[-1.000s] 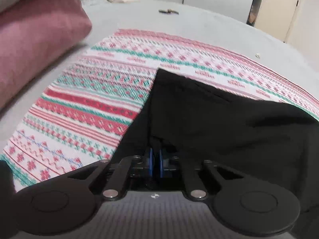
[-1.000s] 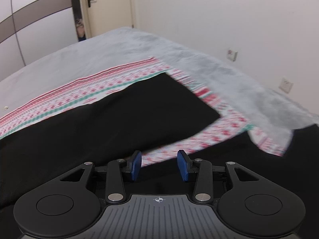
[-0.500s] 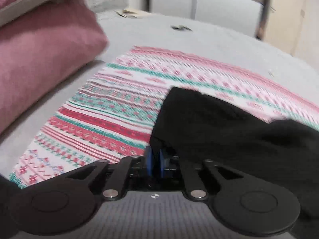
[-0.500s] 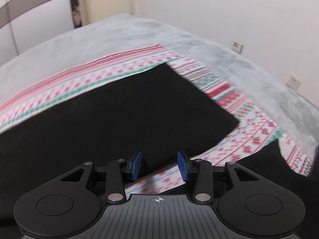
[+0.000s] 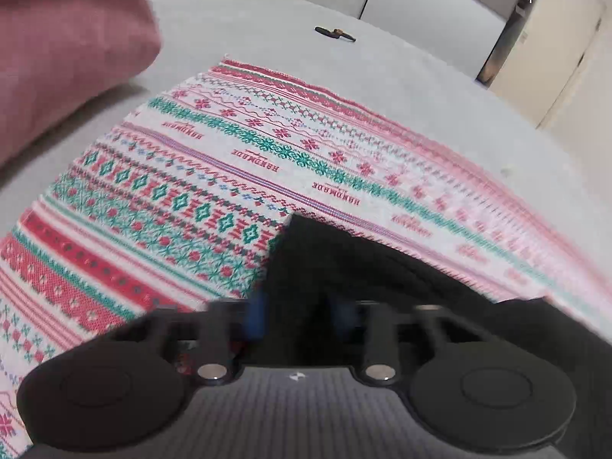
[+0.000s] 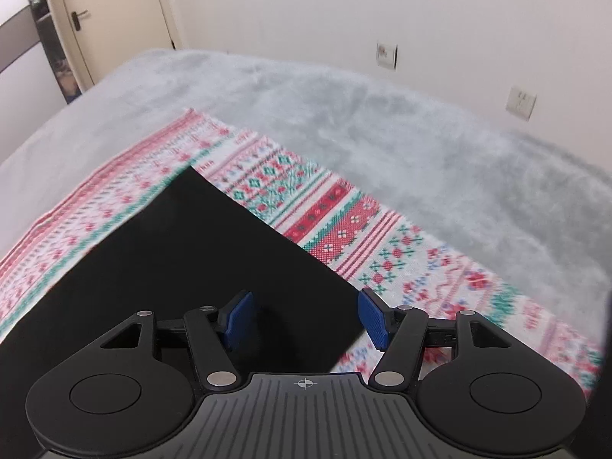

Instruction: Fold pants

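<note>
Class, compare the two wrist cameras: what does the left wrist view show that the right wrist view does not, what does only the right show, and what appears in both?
Only the left wrist view shows the pink pillow, a small dark object far off on the bed, and the blurred left gripper with black cloth between its fingers. Only the right wrist view shows the open right gripper, the door and two wall sockets. Both show the black pants, the patterned cloth and the grey bed cover.

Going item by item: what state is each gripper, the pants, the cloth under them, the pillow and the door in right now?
Left gripper: open, black fabric between fingers.
Right gripper: open, empty.
Black pants: lying flat on cloth.
Red-green patterned cloth: spread on the bed.
Pink pillow: resting on bed.
Cream door: closed.
</note>
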Demonstrator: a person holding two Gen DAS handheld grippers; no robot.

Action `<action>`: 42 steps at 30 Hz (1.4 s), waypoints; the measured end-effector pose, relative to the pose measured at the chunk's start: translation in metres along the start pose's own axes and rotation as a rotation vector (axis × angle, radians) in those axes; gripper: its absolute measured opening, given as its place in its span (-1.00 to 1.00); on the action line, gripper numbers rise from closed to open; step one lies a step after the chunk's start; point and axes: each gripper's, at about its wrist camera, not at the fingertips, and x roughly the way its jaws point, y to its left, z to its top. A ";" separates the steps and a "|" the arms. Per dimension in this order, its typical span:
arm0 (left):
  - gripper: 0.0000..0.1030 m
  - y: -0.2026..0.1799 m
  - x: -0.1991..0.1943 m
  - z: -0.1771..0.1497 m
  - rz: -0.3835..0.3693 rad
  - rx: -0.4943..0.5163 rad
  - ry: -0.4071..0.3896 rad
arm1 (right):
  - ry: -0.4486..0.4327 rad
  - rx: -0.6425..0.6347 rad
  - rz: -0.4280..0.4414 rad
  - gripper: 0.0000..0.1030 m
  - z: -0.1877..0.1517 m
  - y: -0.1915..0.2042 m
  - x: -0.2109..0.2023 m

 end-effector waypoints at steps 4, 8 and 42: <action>-0.39 -0.013 0.002 -0.007 0.058 0.081 -0.064 | -0.032 -0.156 0.001 -0.95 0.003 0.021 0.018; -0.41 -0.001 -0.011 0.000 0.102 0.041 -0.134 | -0.070 -0.199 -0.029 -0.98 0.019 0.033 0.009; -0.38 -0.035 0.020 0.034 0.095 0.258 -0.043 | -0.042 -0.463 -0.009 -0.91 0.057 0.147 0.080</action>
